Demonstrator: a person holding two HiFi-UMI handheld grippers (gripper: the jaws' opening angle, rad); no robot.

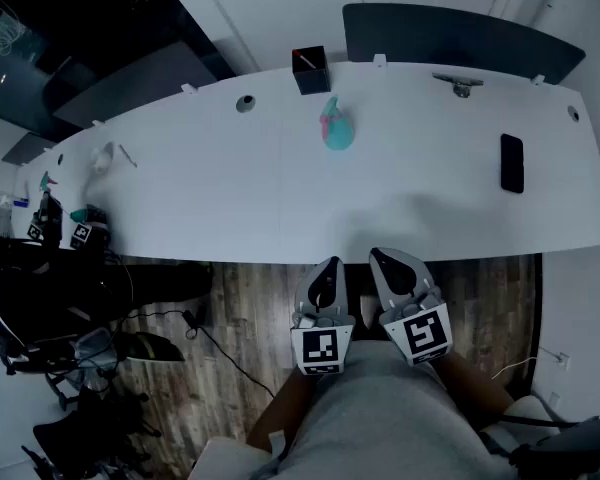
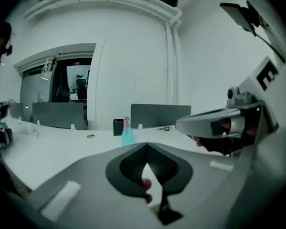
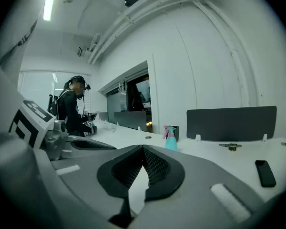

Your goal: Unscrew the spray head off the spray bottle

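Left hand-held gripper (image 1: 326,273) and right hand-held gripper (image 1: 388,264) are hovering shut, empty, off the white counter's (image 1: 210,188) near edge. Teal plastic spray bottle (image 1: 338,135) with pink spray head (image 1: 329,111) is standing upright near the far edge. Likely best: opening both, one bracing the body, one twisting the head.

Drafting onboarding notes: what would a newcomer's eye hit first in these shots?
The teal spray bottle, pink spray head on, stands near the far edge of the white table, before a black box. The left gripper and right gripper sit side by side below the near edge, fingers shut on nothing. A black phone lies at the table's right.
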